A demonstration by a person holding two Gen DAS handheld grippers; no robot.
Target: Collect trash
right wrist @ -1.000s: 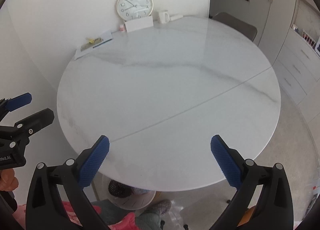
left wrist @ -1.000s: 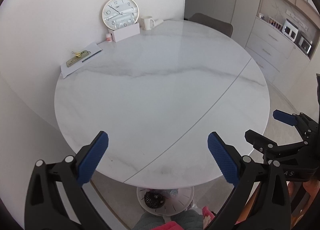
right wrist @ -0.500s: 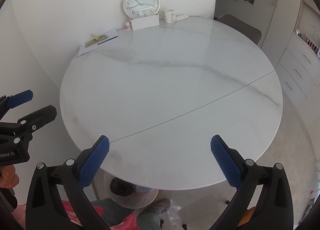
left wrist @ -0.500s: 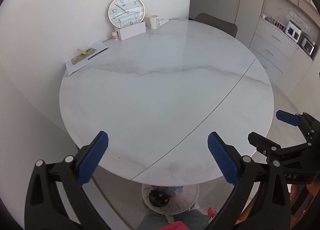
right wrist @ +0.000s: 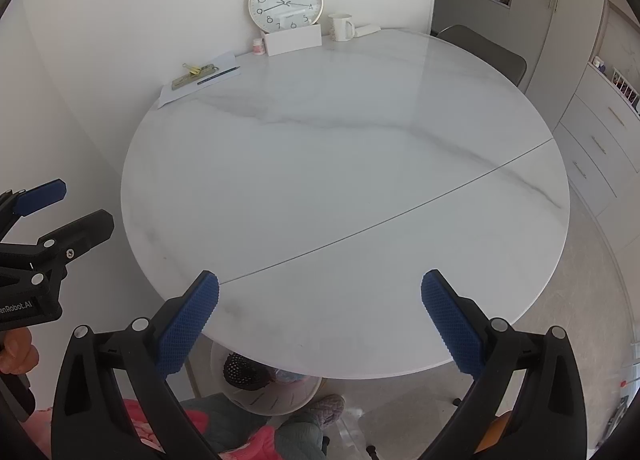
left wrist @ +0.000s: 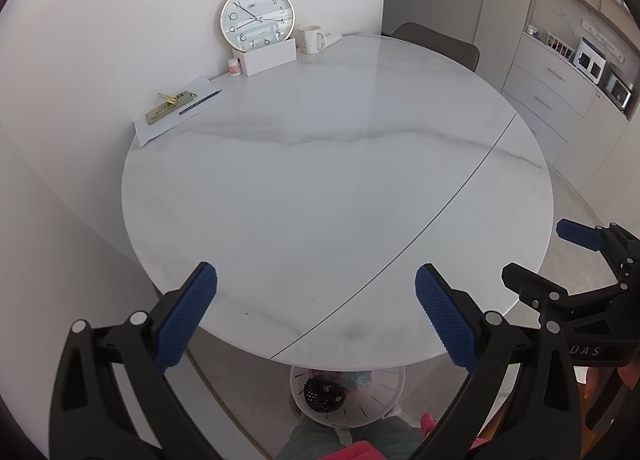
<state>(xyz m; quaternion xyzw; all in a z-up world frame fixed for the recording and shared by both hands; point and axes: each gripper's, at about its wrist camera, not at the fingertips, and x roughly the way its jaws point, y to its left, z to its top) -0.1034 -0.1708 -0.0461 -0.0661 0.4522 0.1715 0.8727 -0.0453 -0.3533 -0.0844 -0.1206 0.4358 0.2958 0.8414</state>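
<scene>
A round white marble table [left wrist: 320, 188] fills both views, and it also shows in the right wrist view [right wrist: 344, 180]. My left gripper [left wrist: 316, 320] is open and empty above the table's near edge. My right gripper [right wrist: 320, 324] is open and empty, likewise above the near edge. Each gripper shows at the side of the other's view. Under the table stands a white bin [left wrist: 348, 396] holding a dark item and some light scraps; it also shows in the right wrist view [right wrist: 264, 388]. No loose trash shows on the tabletop.
At the table's far edge by the wall: a clock [left wrist: 257, 18], a white box [left wrist: 270, 56], a mug [left wrist: 312, 39], a small jar [left wrist: 234, 67], and a paper sheet [left wrist: 180, 110] with a pen and clips. A grey chair [left wrist: 436, 45] and drawers [left wrist: 548, 100] lie beyond.
Both grippers have pulled back and up from the table, so more of the tabletop and the bin underneath shows. Both stay open and empty.
</scene>
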